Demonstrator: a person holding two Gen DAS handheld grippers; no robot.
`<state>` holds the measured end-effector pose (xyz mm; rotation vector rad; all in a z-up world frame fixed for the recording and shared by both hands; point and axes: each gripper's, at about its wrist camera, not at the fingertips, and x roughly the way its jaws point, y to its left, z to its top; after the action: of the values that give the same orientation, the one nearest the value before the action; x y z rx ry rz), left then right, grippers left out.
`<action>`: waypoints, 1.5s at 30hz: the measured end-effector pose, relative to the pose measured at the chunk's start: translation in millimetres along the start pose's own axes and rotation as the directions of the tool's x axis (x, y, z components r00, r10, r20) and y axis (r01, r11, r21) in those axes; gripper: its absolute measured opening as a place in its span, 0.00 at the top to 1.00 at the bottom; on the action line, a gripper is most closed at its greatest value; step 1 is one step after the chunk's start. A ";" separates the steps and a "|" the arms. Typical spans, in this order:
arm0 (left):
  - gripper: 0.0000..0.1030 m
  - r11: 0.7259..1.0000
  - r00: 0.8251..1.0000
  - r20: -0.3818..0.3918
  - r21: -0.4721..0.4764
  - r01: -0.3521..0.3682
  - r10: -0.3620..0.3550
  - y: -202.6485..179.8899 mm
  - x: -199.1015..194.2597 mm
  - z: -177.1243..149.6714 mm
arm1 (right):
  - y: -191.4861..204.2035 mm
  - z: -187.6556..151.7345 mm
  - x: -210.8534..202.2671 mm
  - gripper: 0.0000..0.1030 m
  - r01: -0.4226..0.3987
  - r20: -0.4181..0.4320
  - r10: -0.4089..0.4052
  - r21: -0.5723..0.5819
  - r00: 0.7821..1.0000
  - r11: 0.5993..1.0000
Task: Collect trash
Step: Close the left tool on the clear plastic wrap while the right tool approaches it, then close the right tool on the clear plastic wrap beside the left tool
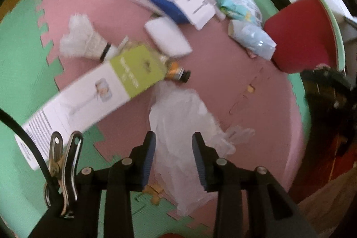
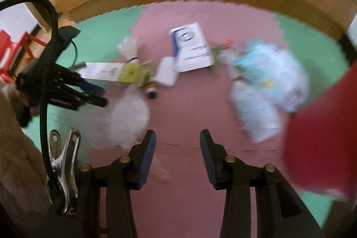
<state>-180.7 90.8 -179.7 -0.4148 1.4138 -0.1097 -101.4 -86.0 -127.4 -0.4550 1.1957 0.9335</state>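
Each handheld unit is built from matte black moulded arms. The left gripper (image 1: 174, 148) carries two black fingers (image 1: 208, 165) faced with dark blue ribbed pads. Round silver pivot screws (image 1: 127, 161) sit on the finger linkages, four visible in a row across the linkage. A polished steel spring clip (image 1: 63, 167) is fixed at the left of the frame, securing a black cable (image 1: 26, 137).

The right gripper (image 2: 177, 142) is identical: black fingers (image 2: 209, 157), blue ribbed pads, silver pivot screws (image 2: 229, 158), and a steel spring clip (image 2: 63, 171). A black braided cable (image 2: 48, 73) runs past it. A beige sleeve (image 2: 13, 160) appears at the left edge.
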 end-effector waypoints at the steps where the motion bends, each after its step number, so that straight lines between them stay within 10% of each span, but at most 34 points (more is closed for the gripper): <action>1: 0.66 1.000 1.000 -0.011 -0.007 0.012 -0.012 3.5 1.8 -3.7 | 4.4 0.5 9.3 0.59 -0.021 -0.021 0.021 0.005 1.000 1.000; 13: 0.66 0.999 0.996 -0.084 -0.029 -0.019 0.017 11.5 43.6 -10.8 | 20.9 8.3 98.3 0.59 -0.201 -0.125 0.228 0.198 0.966 0.959; 35: 0.62 0.990 0.997 -0.057 -0.137 0.039 -0.047 36.5 37.7 -27.5 | 34.4 5.7 163.5 0.64 -0.201 -0.203 0.259 0.266 0.944 0.943; 45: 0.89 0.984 0.998 -0.030 -0.173 0.049 -0.054 50.1 23.8 -36.4 | 12.2 5.9 141.2 0.88 -0.256 -0.139 0.308 0.302 0.941 0.918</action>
<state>-220.7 121.7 -222.7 -0.5947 1.4520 -0.0369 -97.8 -22.6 -254.2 -0.1413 1.5681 0.9632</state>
